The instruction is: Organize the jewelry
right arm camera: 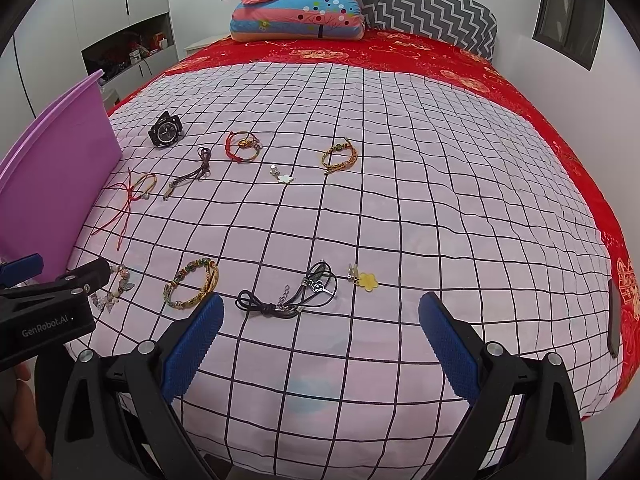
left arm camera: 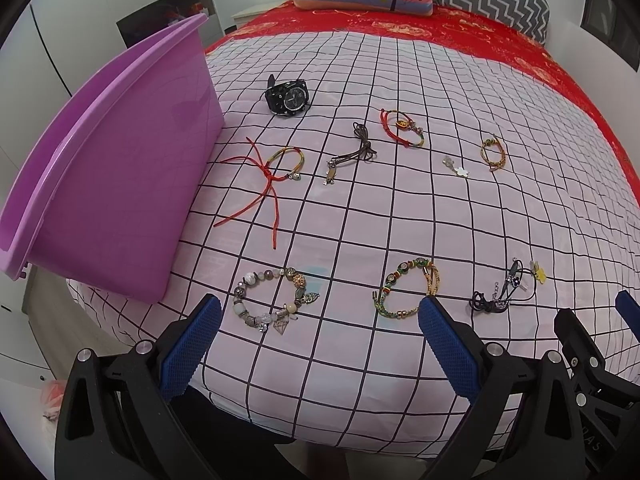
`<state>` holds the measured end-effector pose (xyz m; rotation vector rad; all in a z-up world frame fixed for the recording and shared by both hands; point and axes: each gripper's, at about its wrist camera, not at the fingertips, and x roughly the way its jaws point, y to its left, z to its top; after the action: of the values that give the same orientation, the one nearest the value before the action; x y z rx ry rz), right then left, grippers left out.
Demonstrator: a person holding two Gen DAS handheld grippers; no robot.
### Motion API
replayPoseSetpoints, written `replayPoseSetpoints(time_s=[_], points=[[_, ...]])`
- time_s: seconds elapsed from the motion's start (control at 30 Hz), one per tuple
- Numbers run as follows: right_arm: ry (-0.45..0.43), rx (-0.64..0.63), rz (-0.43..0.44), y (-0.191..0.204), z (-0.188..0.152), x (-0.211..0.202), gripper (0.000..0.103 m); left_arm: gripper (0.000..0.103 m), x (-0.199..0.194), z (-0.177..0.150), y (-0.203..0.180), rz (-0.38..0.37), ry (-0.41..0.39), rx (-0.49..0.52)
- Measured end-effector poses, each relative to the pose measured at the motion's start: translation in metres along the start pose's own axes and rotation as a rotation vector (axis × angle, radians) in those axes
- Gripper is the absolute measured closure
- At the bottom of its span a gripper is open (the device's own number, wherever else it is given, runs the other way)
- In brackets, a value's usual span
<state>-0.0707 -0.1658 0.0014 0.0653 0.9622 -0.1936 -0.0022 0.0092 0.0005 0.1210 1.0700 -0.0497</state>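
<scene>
Bed [left arm camera: 360, 360] carries jewelry in loose rows beside purple bin [left arm camera: 132, 184]; both my hand-held grippers, left [left arm camera: 320, 344] and right [right arm camera: 320, 344], gape wide, empty; beaded bracelet [left arm camera: 272, 300] nearest, so pinch its beads squarely.

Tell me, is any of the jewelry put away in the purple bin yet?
Not that these views show. The purple bin shows only its outside, so its contents are hidden. Nothing is in hand: the left gripper and right gripper are both open. Still on the checked sheet: the black watch, beaded charm bracelet, green and gold bracelet, black cord necklace, and other pieces.
</scene>
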Motion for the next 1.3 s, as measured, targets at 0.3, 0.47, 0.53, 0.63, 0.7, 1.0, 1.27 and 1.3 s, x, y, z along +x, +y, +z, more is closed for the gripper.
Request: replayPoseSetpoints(time_s=[0.3,0.47,0.53,0.63,0.7,1.0,1.27,1.3], points=[[-0.001,0.006,0.005,-0.001,-0.002,0.002,0.009,0.006,0.001,-0.001,0.001,0.0,0.002,0.0],[-0.009,0.018,0.033,-0.004,-0.001,0.0,0.01,0.006,0.002,-0.002,0.002,0.001,0.004,0.0],[-0.009,0.014,0.035,-0.003,-0.002,0.0,0.01,0.006,0.003,-0.002,0.002,0.003,0.004,0.0],[-0.008,0.011,0.043,-0.001,-0.002,0.0,0.01,0.006,0.004,-0.004,0.003,0.004,0.006,-0.002],[-0.01,0.007,0.046,0.0,-0.003,0.001,0.01,0.006,0.005,-0.004,0.001,0.005,0.008,-0.002],[0.006,0.009,0.076,-0.005,-0.01,0.012,0.01,0.006,0.017,-0.011,0.006,0.003,0.017,-0.001],[0.045,0.004,0.087,-0.011,-0.021,0.032,0.01,0.006,0.04,-0.024,0.028,0.014,0.033,-0.033],[0.049,0.004,0.091,-0.011,-0.022,0.035,0.01,0.006,0.042,-0.025,0.031,0.014,0.036,-0.038]])
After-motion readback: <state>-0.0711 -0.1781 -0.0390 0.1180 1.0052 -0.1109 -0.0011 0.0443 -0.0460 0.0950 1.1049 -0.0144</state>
